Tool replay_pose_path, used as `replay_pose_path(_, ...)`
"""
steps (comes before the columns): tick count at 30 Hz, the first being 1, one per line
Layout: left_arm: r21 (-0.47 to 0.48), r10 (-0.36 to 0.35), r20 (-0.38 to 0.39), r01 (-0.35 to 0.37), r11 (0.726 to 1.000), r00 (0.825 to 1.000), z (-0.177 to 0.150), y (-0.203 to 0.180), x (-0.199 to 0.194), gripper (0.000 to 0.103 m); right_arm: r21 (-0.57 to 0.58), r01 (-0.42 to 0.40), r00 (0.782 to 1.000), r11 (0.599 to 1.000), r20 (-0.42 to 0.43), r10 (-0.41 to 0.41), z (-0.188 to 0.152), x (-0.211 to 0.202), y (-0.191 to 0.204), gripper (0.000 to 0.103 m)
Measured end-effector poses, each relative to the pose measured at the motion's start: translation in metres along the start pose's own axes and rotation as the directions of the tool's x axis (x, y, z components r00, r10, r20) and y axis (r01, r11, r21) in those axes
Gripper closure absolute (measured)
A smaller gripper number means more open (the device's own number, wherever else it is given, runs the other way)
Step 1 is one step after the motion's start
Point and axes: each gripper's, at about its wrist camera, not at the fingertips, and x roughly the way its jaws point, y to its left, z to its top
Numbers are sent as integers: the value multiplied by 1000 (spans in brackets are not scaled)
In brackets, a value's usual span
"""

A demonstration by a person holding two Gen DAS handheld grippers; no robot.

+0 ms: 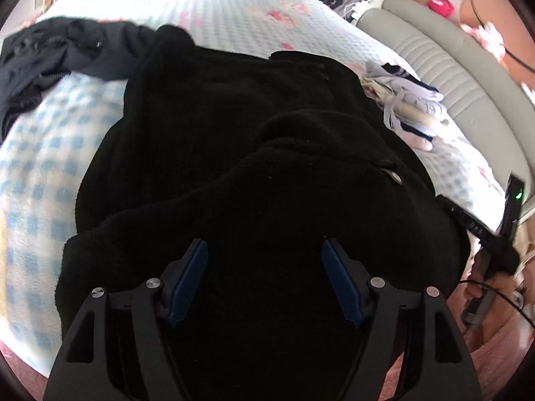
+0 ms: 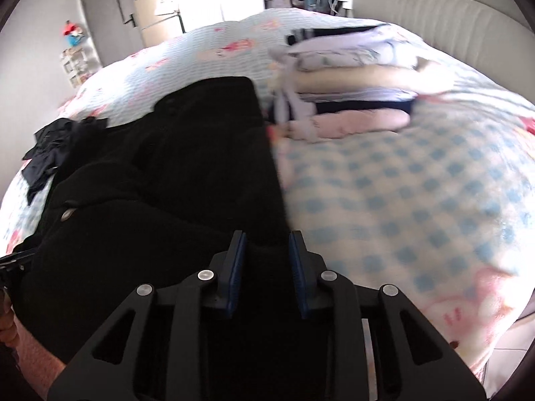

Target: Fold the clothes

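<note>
— Jaws first: how did they stand?

— Left gripper (image 1: 264, 260) was spread wide with nothing between its pads, hovering over the black fleece garment (image 1: 234, 153). Right gripper (image 2: 267, 254) had narrowed to a small gap at the garment's right edge; black cloth lay in that gap, but whether the pads pinched it I could not tell.

— And the garment itself?

— It lay heaped in thick overlapping layers on the checked blanket (image 1: 40, 167), just beside the stack of folded clothes (image 2: 351, 100). Judging by the pile, it was soft, bulky and limp, fairly light, unlikely to slip; a hem or seam edge looked the best hold, not the loose middle.

— What did each view add?

— Left wrist view showed the dark crumpled garment (image 1: 50, 53) beyond the fleece, and a hand (image 1: 495, 287) on the other tool. Right wrist view showed the stack's separate layers and the fleece's straight right edge. A metal snap (image 2: 67, 214) showed in both.
</note>
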Motion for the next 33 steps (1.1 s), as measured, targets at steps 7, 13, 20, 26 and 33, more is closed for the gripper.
replay_pose_path(7,-4,103,76,-103,995,992,34,34,-26,31,9,-140,990,990,25,140,59,-34,-8,65)
replay_pose_path(13,-112,258,100,-247,963,961,101,86,13,32,-59,-298,954,953,-37,296,136,-13,45,54)
replay_pose_path(20,-31,331,85,-330,944,940,154,87,75,32,-93,-297,929,950,-258,265,152,110,106,54)
replay_pose_path(26,-100,312,66,-305,947,948,153,109,91,88,-117,-380,879,917,-353,320,149,175,143,33)
replay_pose_path(33,-149,300,203,-274,950,932,153,112,41,91,-279,-400,908,873,-252,335,157,163,184,89)
